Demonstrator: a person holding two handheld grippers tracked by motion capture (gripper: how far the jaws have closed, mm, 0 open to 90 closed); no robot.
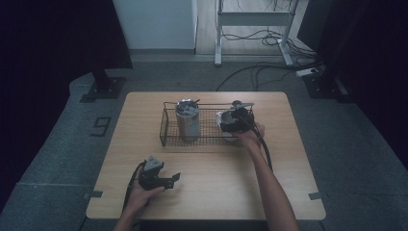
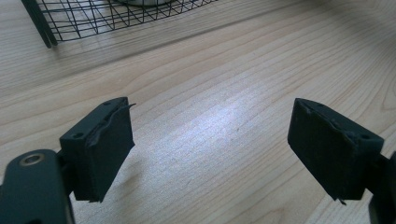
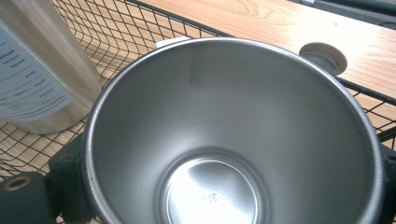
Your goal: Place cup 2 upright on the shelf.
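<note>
A black wire basket [image 1: 165, 129] sits mid-table. A tall steel tumbler [image 1: 187, 120] with a printed label [image 3: 28, 88] stands upright in its left half. My right gripper [image 1: 233, 120] is over the basket's right end, shut on a steel cup [image 1: 223, 118]. The cup's empty mouth [image 3: 224, 140] faces the camera, and a black finger [image 3: 65, 172] presses its left wall. My left gripper [image 1: 174, 180] rests low over the table near the front left. It is open, with bare wood between its pads [image 2: 100, 147].
A small round knob [image 3: 323, 53] shows just beyond the cup at the basket's far rim. The wooden table [image 1: 211, 192] has free room in front of the basket. Cables [image 1: 260, 72] and stand legs lie on the floor behind.
</note>
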